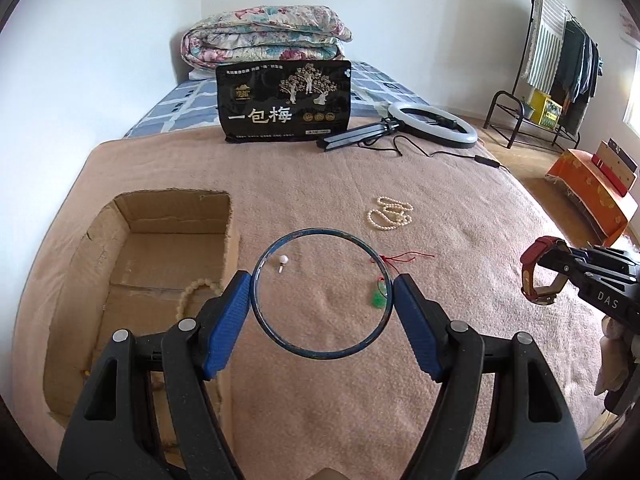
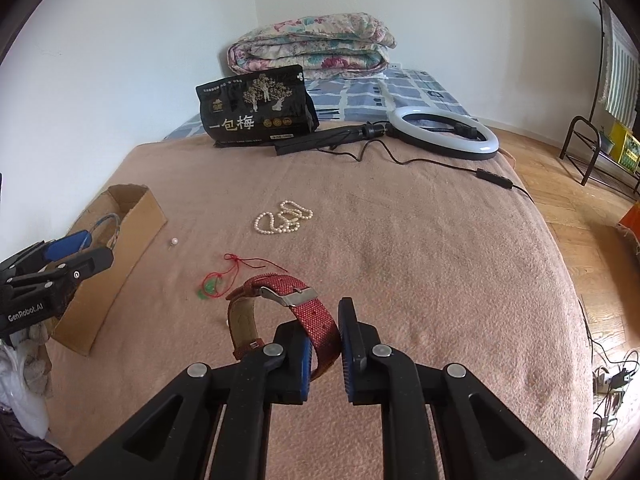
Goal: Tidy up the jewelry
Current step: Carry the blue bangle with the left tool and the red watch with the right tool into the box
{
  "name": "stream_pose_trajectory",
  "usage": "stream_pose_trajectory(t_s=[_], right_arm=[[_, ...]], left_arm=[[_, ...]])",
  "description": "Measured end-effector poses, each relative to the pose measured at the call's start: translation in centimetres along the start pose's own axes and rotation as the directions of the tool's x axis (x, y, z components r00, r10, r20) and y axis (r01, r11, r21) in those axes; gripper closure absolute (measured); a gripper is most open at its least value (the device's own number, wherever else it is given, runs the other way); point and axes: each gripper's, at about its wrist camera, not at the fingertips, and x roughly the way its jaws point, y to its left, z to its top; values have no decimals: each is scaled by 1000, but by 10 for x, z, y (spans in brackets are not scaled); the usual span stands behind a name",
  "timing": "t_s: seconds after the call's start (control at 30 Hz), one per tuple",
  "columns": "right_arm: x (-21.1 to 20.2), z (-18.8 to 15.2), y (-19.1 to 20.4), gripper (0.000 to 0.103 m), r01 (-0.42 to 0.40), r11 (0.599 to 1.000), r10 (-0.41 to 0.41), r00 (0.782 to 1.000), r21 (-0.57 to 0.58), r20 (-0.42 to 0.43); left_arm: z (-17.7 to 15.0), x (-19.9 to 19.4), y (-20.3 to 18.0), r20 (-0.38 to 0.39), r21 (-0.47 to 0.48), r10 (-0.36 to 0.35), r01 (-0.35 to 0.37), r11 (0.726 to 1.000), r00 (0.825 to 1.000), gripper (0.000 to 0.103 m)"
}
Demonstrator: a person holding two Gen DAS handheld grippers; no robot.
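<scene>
My left gripper (image 1: 322, 280) is shut on a thin blue bangle (image 1: 320, 233), one pad pressing each side, held above the pink blanket. Beside it on the left stands an open cardboard box (image 1: 176, 216) with a beige bead bracelet (image 1: 192, 292) inside. My right gripper (image 2: 326, 320) is shut on the strap of a red watch (image 2: 280, 286), lifted off the blanket. On the blanket lie a pearl necklace (image 2: 284, 218), a green pendant on red cord (image 2: 210, 288) and a small pearl stud (image 2: 174, 242). The right wrist view shows the left gripper (image 2: 80, 248) by the box (image 2: 132, 216).
A black snack bag (image 1: 284, 100), a ring light on a tripod (image 1: 434, 124) with its trailing cable and a folded floral quilt (image 1: 264, 38) sit at the far end of the bed. Wooden floor, a clothes rack (image 1: 560, 64) and an orange box (image 1: 592, 196) lie to the right.
</scene>
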Motion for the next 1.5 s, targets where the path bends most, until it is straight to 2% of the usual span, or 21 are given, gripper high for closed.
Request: stream_pose_trajectory(t_s=[0.4, 0.73, 1.0, 1.5], right_arm=[[-26, 10, 80, 93, -75, 994, 78, 996, -81, 36], [-17, 24, 154, 93, -171, 976, 176, 984, -135, 28], [8, 42, 193, 93, -199, 965, 205, 979, -173, 19], [63, 79, 227, 93, -228, 955, 232, 973, -190, 4]], left_arm=[[7, -28, 76, 5, -30, 56, -56, 998, 998, 29], [6, -39, 133, 3, -95, 76, -75, 993, 997, 29], [-4, -48, 152, 6, -112, 78, -77, 991, 997, 29], [-11, -43, 160, -4, -110, 73, -73, 991, 997, 29]])
